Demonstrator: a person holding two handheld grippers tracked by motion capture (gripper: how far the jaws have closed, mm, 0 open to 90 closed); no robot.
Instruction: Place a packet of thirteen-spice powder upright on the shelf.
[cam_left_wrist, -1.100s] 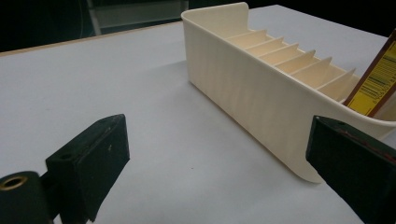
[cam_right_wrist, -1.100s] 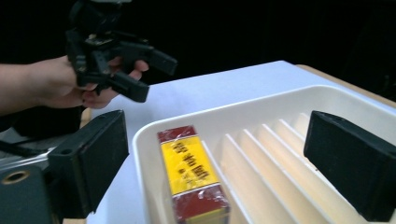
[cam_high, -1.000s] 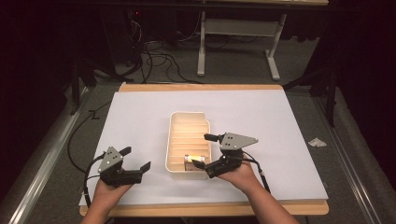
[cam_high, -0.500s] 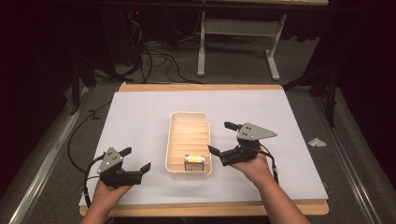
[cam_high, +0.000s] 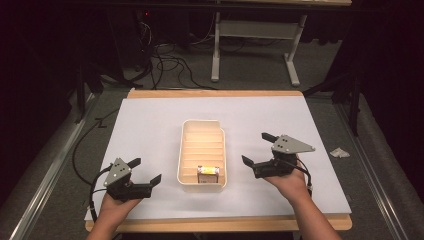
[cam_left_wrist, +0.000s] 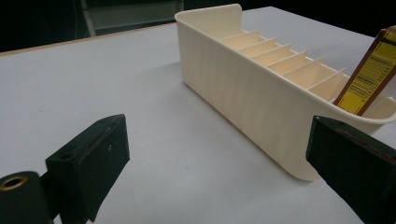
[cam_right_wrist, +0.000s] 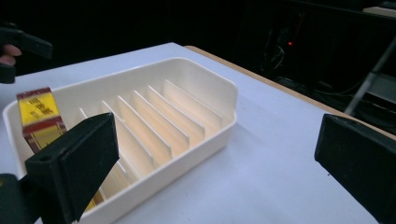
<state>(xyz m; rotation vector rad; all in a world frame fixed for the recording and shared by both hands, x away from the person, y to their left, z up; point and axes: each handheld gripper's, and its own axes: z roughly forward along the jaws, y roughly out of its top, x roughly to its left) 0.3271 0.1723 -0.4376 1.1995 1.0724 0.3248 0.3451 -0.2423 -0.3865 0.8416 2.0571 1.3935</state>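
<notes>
Your right tongs (cam_high: 256, 149) sit released and empty just right of the tray (cam_high: 186, 150). Your left tongs (cam_high: 148, 171) rest released on the surface (cam_high: 150, 125), near its left side. The yellow box (cam_high: 207, 173) stands in the tray's nearest slot, propped upright by the dividers.

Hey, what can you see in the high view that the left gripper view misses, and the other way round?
High view alone: both hands, the left claw and right claw open either side of the cream tray, the crumpled scrap at the table's right edge, and the floor cables. Left gripper view alone: the tray's ribbed outer wall up close and the barcode on the small box. Shared: tray with dividers, box standing in its near end, white table cover.
</notes>
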